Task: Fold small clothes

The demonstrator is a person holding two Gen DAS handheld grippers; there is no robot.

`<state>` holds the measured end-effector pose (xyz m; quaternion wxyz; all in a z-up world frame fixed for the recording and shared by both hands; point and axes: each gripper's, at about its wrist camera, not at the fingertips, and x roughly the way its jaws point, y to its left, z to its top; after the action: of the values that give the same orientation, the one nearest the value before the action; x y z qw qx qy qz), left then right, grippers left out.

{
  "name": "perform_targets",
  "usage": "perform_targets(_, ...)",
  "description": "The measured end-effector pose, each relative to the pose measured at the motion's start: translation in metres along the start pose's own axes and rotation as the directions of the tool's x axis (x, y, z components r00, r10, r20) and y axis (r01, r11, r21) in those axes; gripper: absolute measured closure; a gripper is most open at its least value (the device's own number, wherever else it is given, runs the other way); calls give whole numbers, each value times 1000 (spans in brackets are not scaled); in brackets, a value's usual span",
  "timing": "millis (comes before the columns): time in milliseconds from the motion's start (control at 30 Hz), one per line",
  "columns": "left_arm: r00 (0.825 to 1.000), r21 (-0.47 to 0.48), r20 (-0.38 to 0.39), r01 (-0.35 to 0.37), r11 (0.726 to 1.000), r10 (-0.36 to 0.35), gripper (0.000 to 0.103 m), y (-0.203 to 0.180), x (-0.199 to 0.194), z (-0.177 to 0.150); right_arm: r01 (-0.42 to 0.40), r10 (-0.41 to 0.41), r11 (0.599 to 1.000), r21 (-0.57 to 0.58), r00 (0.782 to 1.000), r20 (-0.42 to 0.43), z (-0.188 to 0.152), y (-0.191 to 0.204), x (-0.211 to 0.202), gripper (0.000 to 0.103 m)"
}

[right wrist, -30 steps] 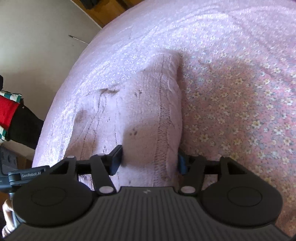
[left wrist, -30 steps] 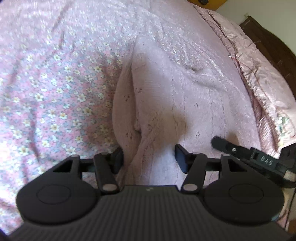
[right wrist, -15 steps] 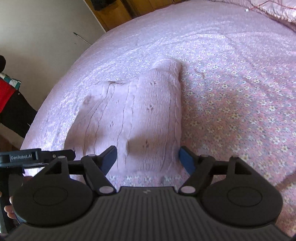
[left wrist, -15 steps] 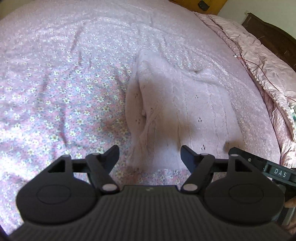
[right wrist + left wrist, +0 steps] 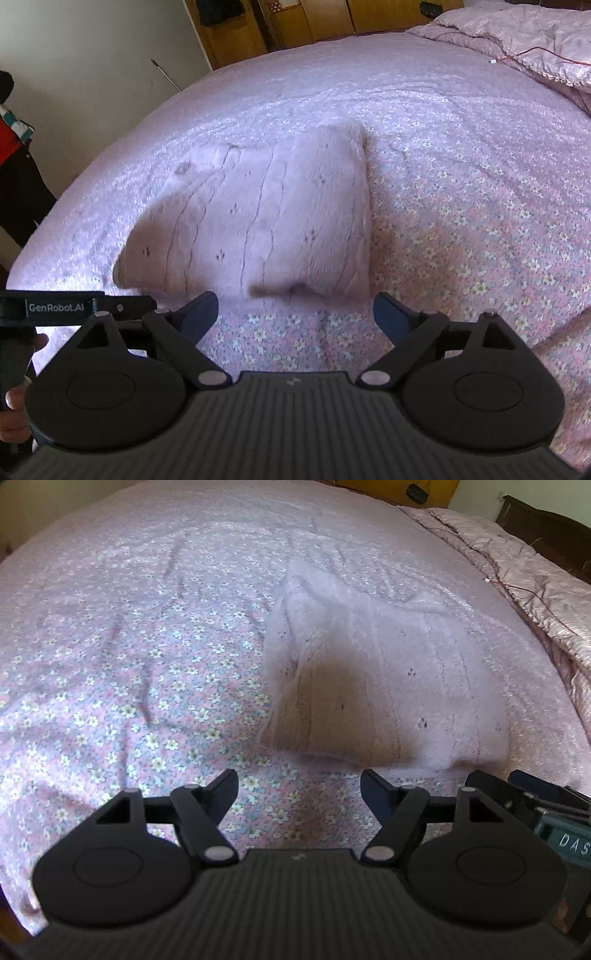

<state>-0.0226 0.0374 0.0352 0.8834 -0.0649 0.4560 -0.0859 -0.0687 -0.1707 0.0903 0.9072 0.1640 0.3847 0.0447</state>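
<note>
Currently, the folded pink knit sweater (image 5: 388,686) lies on the floral bedspread (image 5: 129,686), just ahead of both grippers. Left gripper (image 5: 299,786) and right gripper (image 5: 295,308) hover with jaws spread wide, holding nothing; the sweater's near hem runs crosswise to both, neither clearly nearer.

- Left gripper (image 5: 299,786) hovers with its jaws spread wide, holding nothing.
- Right gripper (image 5: 295,310) hovers likewise, jaws wide apart and empty.
- Both point forward, side by side.
</note>
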Motion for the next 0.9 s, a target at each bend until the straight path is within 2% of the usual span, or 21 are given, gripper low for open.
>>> perform_targets(233, 998, 22, 23, -60, 998, 60, 29, -7, 8, -14, 37, -36, 999, 15, 999, -18, -12, 2, 10, 5)
perform_targets(500, 997, 53, -11, -74, 996, 75, 29, -15, 17, -25, 38, -38, 999, 35, 999, -17, -15, -1, 9, 5)
perform_targets(900, 992, 57, 9, -123, 991, 123, 29, -17, 16, -26, 28, -27, 999, 27, 999, -26, -20, 4, 10, 4)
